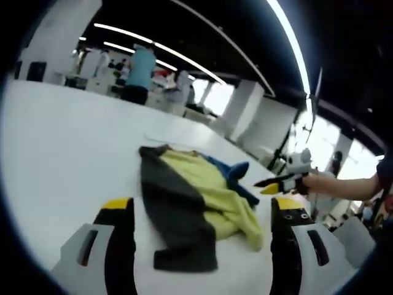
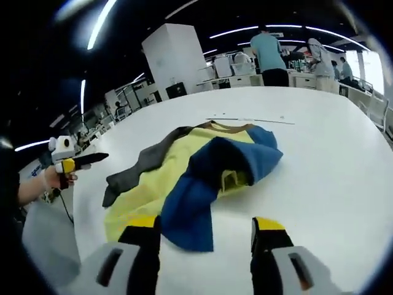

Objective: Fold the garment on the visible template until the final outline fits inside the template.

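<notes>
Garment lies crumpled mid-bench, not yet flattened; faint template line beyond it. Left gripper and right gripper hover near, jaws apart, empty. Step: approach. Next: grip edges, spread.

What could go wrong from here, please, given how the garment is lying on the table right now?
1. The garment lies crumpled, with the blue sleeve thrown over the yellow body, so a pinch could catch several layers at once.
2. The thin template line sits beyond the collar; the garment seems off it, so the folded outline may miss it.
3. Both the left gripper and right gripper are open and empty, approaching from opposite sides, and could pull against each other.
</notes>
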Available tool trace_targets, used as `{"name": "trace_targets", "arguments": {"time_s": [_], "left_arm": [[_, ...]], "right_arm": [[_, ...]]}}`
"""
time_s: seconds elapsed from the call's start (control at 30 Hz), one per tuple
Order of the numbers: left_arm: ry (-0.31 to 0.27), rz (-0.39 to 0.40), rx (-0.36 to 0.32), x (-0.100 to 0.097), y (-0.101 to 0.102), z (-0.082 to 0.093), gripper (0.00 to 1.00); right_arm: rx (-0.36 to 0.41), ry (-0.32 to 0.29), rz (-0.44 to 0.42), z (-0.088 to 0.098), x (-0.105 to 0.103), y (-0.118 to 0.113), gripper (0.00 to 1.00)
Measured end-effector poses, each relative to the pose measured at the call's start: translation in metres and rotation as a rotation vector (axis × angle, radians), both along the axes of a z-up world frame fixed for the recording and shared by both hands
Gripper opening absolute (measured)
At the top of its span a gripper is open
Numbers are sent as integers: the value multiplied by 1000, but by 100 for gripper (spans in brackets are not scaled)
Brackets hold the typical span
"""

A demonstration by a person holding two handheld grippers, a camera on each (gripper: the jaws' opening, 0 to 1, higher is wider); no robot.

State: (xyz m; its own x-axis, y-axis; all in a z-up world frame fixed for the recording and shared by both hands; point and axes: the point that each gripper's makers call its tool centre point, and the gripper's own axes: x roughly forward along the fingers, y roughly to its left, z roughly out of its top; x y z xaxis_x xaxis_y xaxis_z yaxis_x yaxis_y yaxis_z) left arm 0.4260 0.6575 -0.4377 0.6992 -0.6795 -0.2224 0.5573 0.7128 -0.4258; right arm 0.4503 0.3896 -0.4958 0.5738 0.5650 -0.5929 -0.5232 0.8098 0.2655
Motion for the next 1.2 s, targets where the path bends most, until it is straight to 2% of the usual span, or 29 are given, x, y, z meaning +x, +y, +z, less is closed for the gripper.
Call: {"name": "trace_targets", "arguments": {"time_s": [0.13, 0.17, 0.33, 0.43, 0.63, 0.87, 0.97, 1.1, 1.2], "left_arm": [[1, 5, -6, 0, 0, 0, 88], [1, 5, -6, 0, 0, 0, 88], [2, 9, -8, -1, 0, -1, 87], [8, 12, -12, -1, 1, -2, 87], [12, 19, -20, -1, 2, -2, 86], [17, 22, -28, -1, 2, -3, 86], [19, 24, -33, -1, 2, -4, 86], [23, 20, -33, -1, 0, -5, 86], [26, 19, -36, -1, 0, -6, 86]], "right_arm": [[-45, 5, 25, -6, 2, 1, 50], [-79, 7, 41, -9, 1, 0, 47], [-58, 16, 57, -11, 2, 11, 44], [-92, 21, 82, -16, 2, 14, 34], [-118, 32, 94, -23, 5, 20, 25], [-142, 44, 86, -31, 14, 19, 18], [-167, 45, 107, -34, 15, 19, 16], [-221, 17, 151, -35, 17, 19, 11], [-307, -34, 230, -36, 17, 20, 6]]}}
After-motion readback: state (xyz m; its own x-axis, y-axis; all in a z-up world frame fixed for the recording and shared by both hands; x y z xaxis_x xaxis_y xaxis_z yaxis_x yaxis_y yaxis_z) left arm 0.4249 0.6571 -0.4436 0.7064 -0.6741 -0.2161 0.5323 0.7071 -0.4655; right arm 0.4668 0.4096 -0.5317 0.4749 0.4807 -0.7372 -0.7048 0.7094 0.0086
